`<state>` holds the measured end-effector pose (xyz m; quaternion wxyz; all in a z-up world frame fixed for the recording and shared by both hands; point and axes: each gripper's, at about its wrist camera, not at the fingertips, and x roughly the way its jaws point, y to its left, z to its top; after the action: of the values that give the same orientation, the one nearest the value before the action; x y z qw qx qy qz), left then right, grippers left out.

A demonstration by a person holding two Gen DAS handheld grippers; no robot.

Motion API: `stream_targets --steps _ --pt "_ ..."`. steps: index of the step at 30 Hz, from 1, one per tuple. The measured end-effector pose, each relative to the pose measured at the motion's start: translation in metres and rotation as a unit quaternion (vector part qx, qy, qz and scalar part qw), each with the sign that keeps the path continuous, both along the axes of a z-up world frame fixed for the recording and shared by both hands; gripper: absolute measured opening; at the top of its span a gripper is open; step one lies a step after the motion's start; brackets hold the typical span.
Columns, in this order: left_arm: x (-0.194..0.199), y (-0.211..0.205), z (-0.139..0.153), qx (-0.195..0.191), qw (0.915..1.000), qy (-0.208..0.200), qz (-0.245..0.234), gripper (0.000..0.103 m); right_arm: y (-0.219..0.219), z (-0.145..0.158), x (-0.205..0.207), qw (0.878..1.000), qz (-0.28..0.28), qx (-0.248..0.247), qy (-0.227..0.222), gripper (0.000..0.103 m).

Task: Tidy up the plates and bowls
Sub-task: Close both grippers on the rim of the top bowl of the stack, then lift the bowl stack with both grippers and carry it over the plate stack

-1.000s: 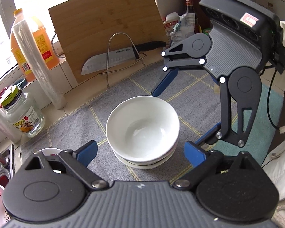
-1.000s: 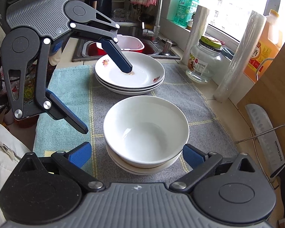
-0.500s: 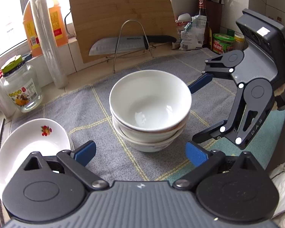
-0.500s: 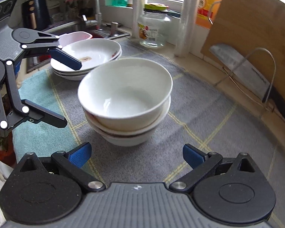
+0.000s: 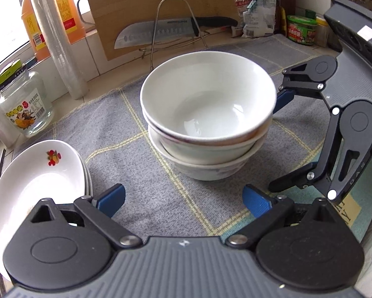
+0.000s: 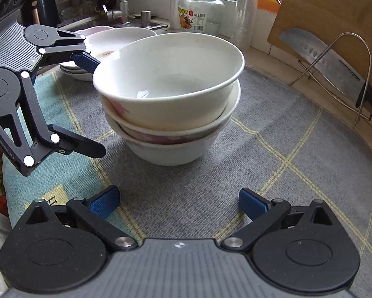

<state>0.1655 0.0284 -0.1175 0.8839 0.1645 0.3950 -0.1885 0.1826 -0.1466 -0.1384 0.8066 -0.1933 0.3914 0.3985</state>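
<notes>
Currently bowl stack point(image 5: 208, 124) sits mid-mat point(image 5: 141, 173), plate stack point(image 5: 37, 173) left of it. Left gripper point(image 5: 183, 200) and right gripper point(image 6: 178, 202) both wide apart, empty, flanking bowls. Judged: stacking done; next, square-up or lift needs jaws closing on rim

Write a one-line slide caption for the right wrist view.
Open right tongs face three stacked white bowls on a grey mat; open left tongs flank them.

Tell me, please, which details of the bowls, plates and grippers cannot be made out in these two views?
- Bowl stack: lower bowls' insides hidden by the top bowl, both views.
- Plate stack: cut off by the left edge and the left gripper; its count is unclear.
- Right gripper: far fingertip hidden behind the bowls, left view.
</notes>
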Motion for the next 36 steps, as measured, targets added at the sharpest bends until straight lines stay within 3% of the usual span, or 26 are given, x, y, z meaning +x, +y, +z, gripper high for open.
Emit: stream_targets --steps 7,18,24,36 --pt "0.011 -0.009 0.006 0.030 0.9992 0.011 -0.022 0.100 -0.010 -0.006 -0.006 0.999 0.016 0.035 -0.028 0.103" --pt "0.035 -0.022 0.004 0.051 0.9852 0.031 -0.161 0.099 -0.011 -0.005 -0.013 0.999 0.013 0.038 -0.032 0.103" --pt "0.047 -0.010 0.002 0.027 0.9816 0.058 -0.180 0.095 -0.007 -0.004 -0.002 0.999 0.030 0.031 -0.025 0.103" --pt "0.050 -0.006 0.006 0.024 0.9756 0.059 -0.210 0.095 0.002 0.011 0.026 0.994 0.091 0.050 -0.028 0.100"
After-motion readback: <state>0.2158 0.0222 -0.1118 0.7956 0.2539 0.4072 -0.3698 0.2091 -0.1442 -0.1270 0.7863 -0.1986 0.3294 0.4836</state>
